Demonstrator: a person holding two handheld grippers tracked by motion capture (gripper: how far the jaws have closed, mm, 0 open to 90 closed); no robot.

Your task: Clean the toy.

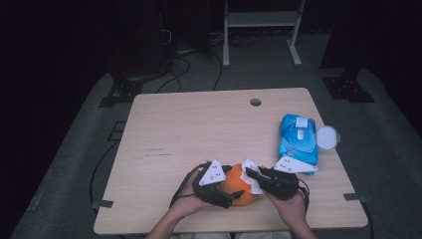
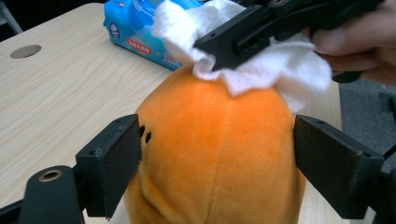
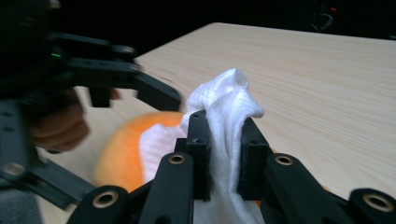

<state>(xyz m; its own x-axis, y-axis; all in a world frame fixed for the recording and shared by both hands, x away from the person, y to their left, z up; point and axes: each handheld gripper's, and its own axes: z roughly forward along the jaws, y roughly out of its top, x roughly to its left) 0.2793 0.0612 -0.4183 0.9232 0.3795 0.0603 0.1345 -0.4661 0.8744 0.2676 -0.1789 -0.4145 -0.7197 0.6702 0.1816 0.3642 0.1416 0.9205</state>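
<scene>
Wiping the orange plush toy (image 2: 215, 154) with a white wipe (image 3: 229, 112) near the front edge of the surface (image 1: 199, 124).

The right hand-held gripper (image 3: 223, 140) is clamped narrow on the wipe and presses it to the toy's top. The left hand-held gripper (image 2: 217, 163) stands wide around the toy's sides, its pads seemingly just off the plush. The next move calls for steadying the toy and dragging the wipe across. The toy's underside and face are hidden; a blue wipe pack (image 1: 298, 142) lies beyond.

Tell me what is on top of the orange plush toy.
A white wipe lies bunched on the orange plush toy, pinched in the right gripper, whose jaw crosses over it. The plush surface under the wipe is covered, so its condition there cannot be seen.
</scene>
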